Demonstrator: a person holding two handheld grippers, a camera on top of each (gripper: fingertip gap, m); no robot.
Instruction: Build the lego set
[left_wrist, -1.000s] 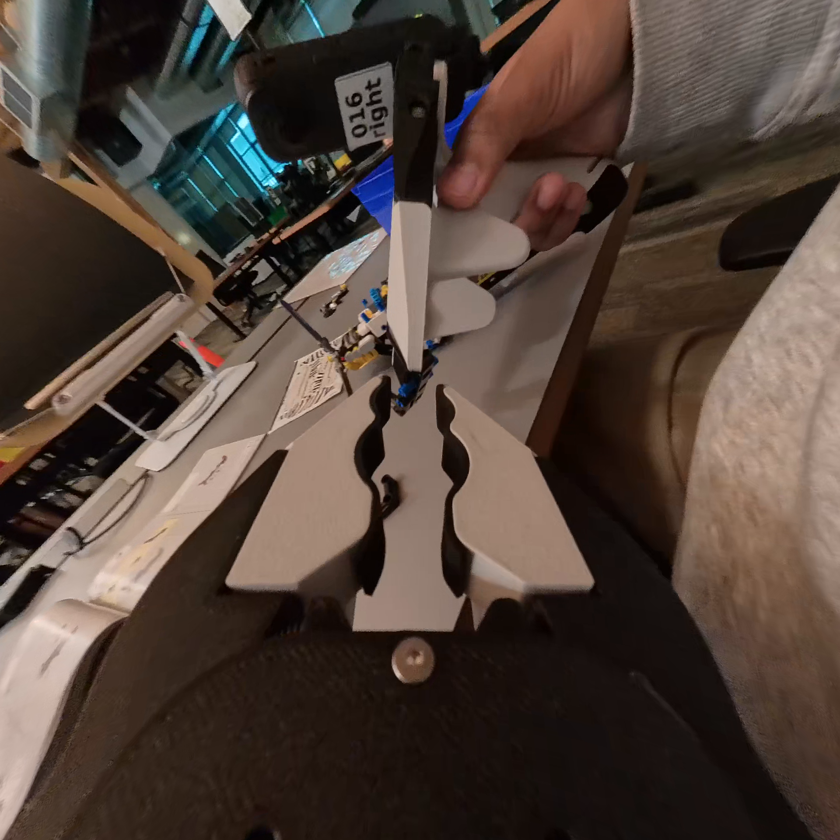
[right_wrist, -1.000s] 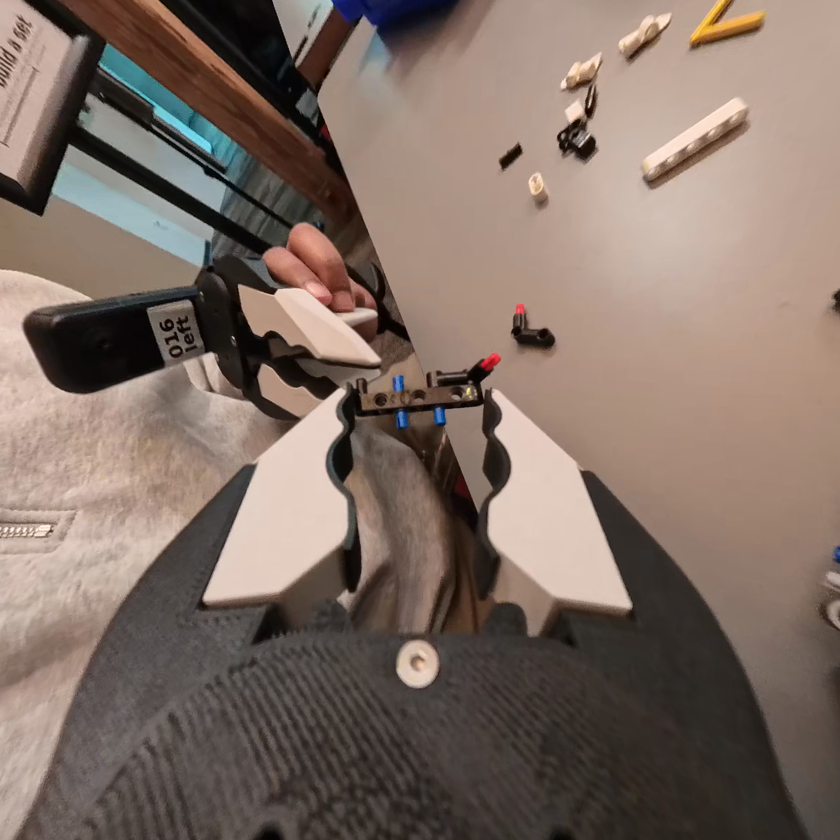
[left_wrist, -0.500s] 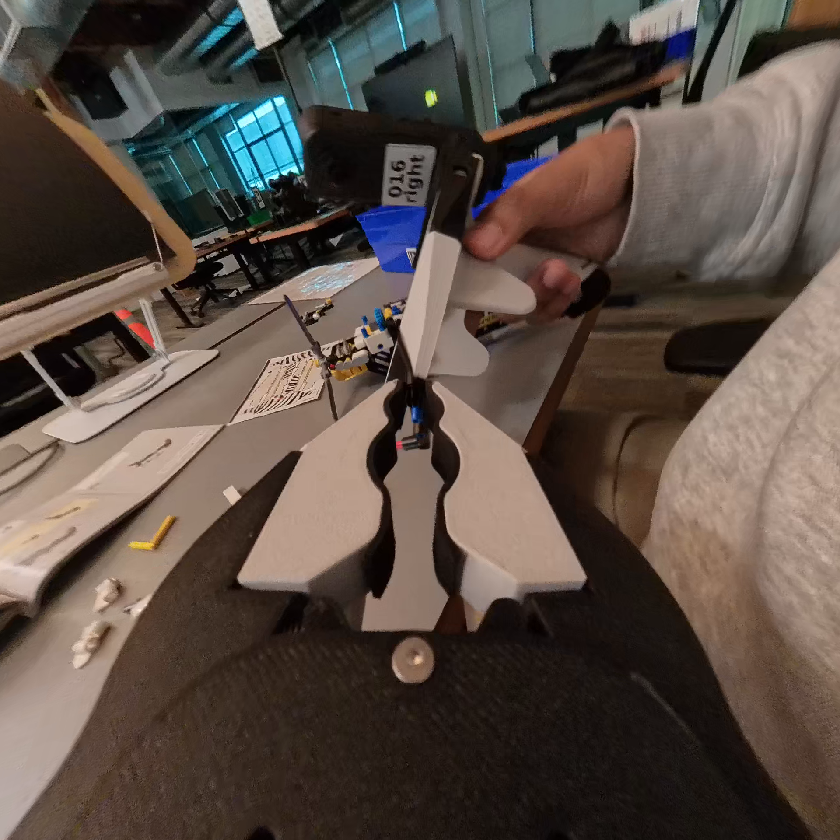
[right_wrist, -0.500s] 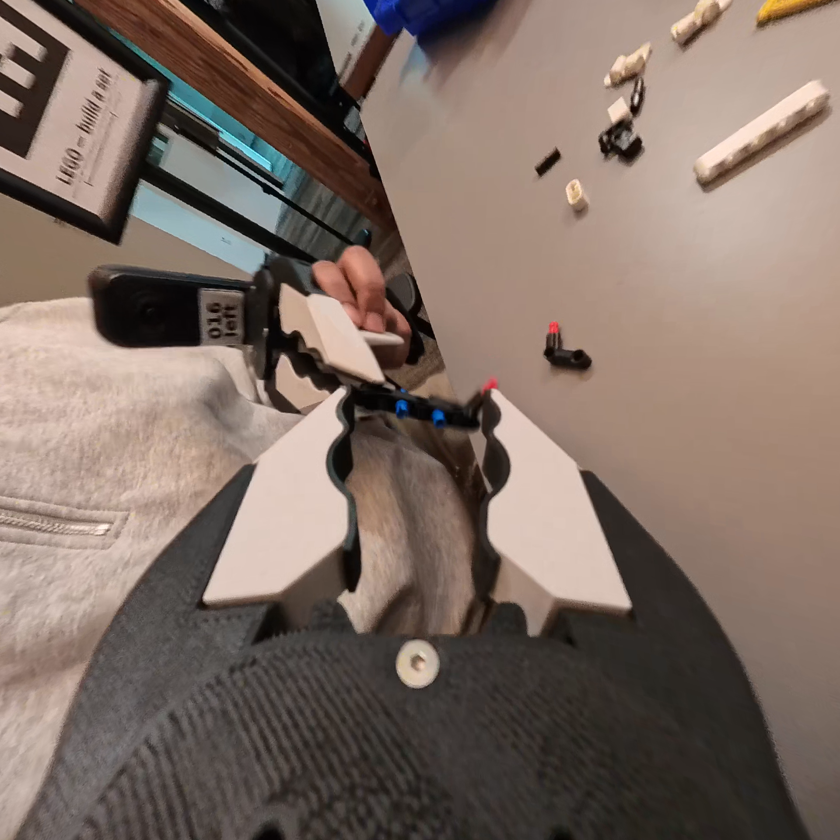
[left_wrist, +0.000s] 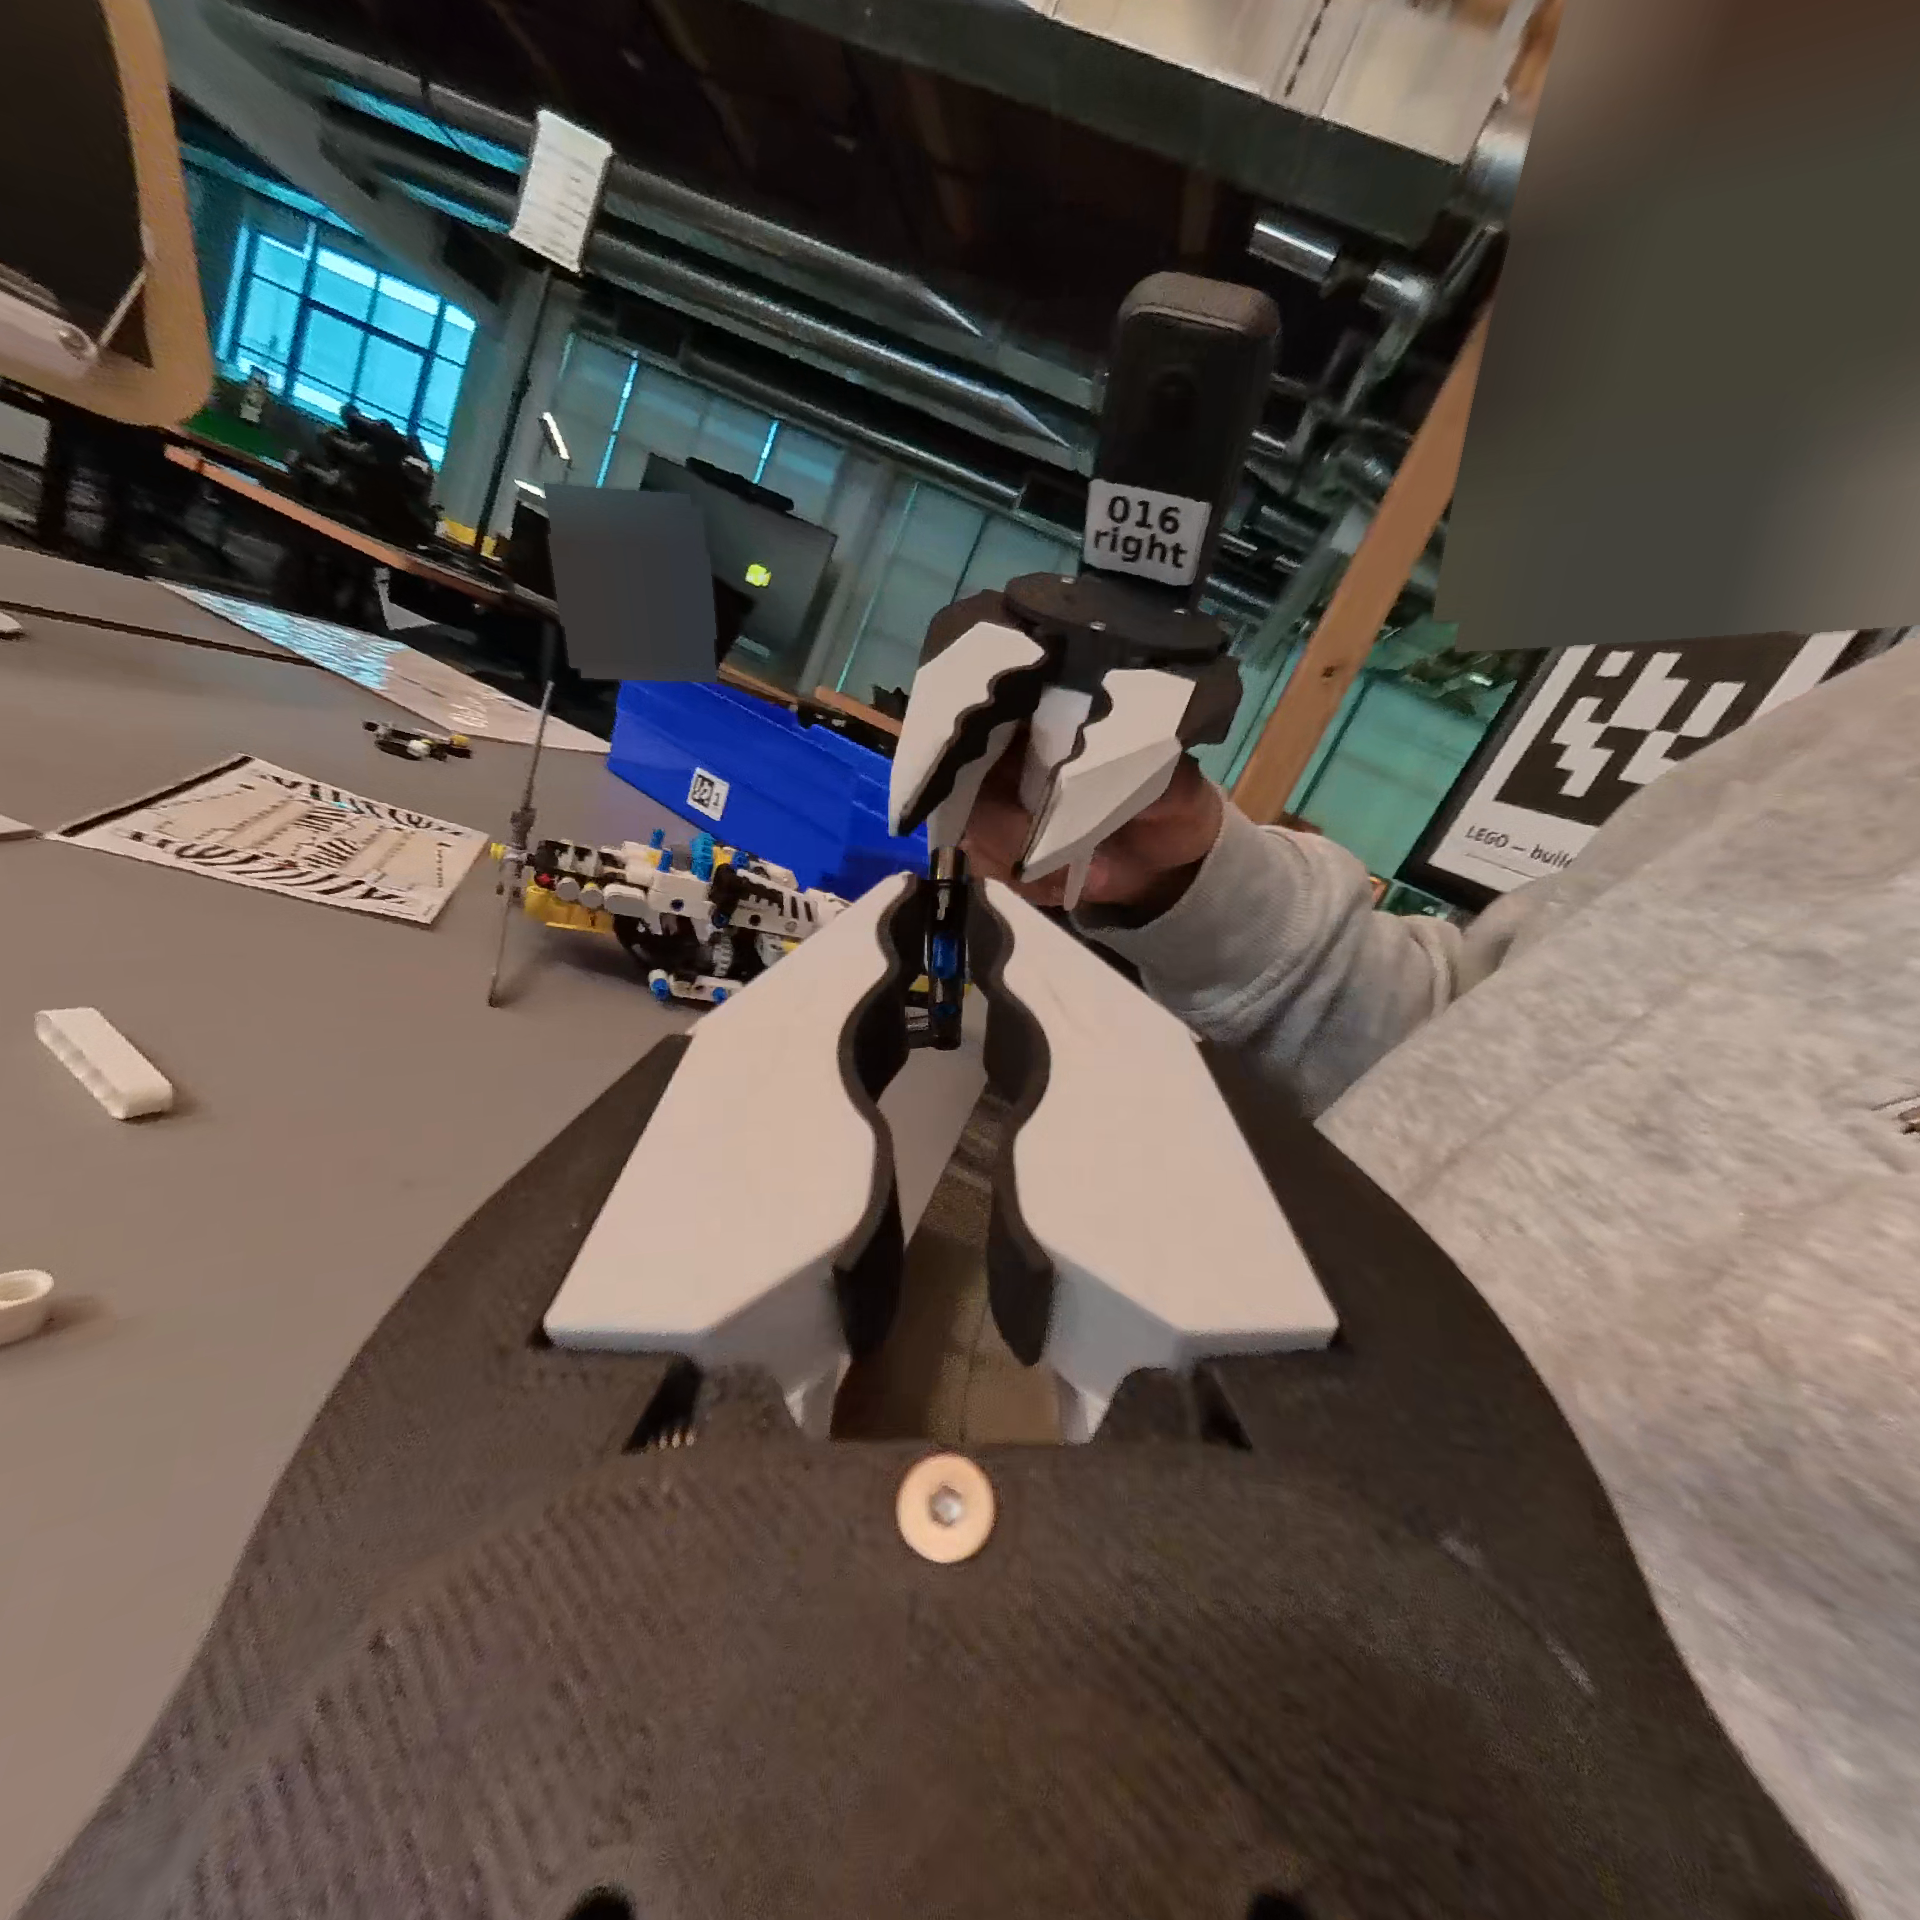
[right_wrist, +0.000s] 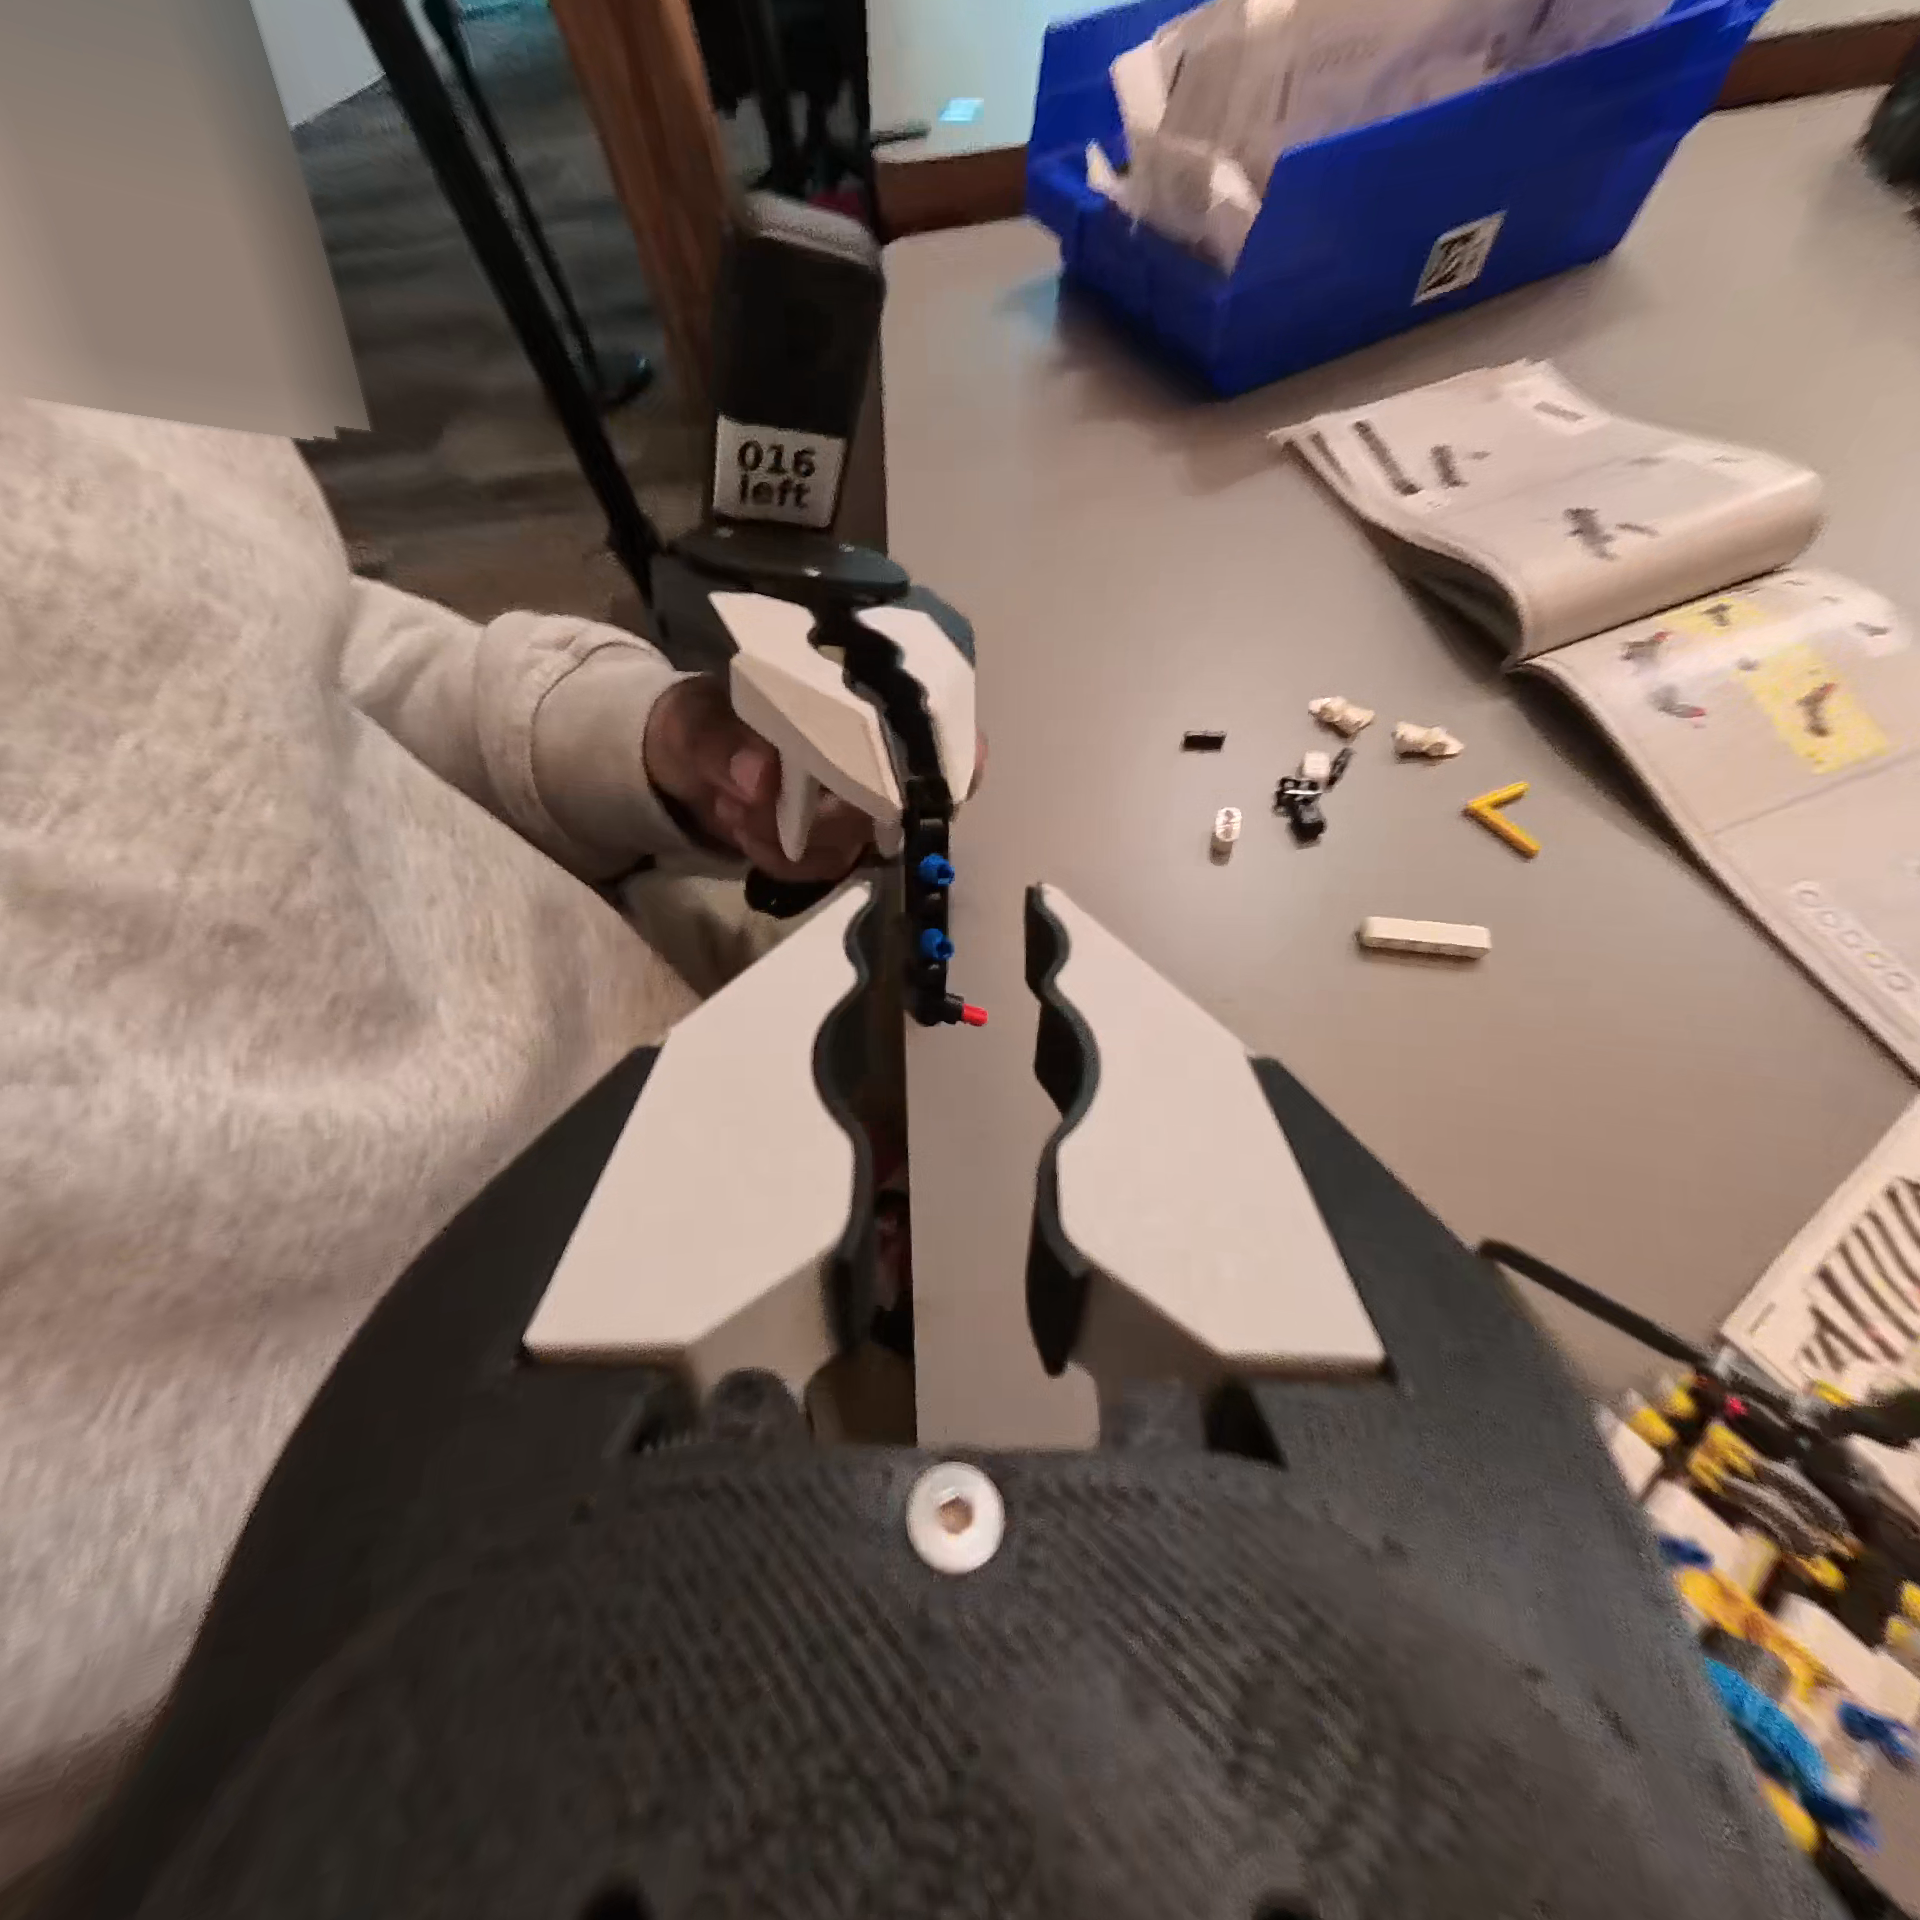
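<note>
My left gripper pinches one end of the black beam, which hangs between my right gripper's parted jaws above the table.

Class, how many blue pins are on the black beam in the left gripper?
2. On the black beam: upper blue pin nearer the left gripper, lower blue pin nearer the red tip. Others may be hidden.
</note>
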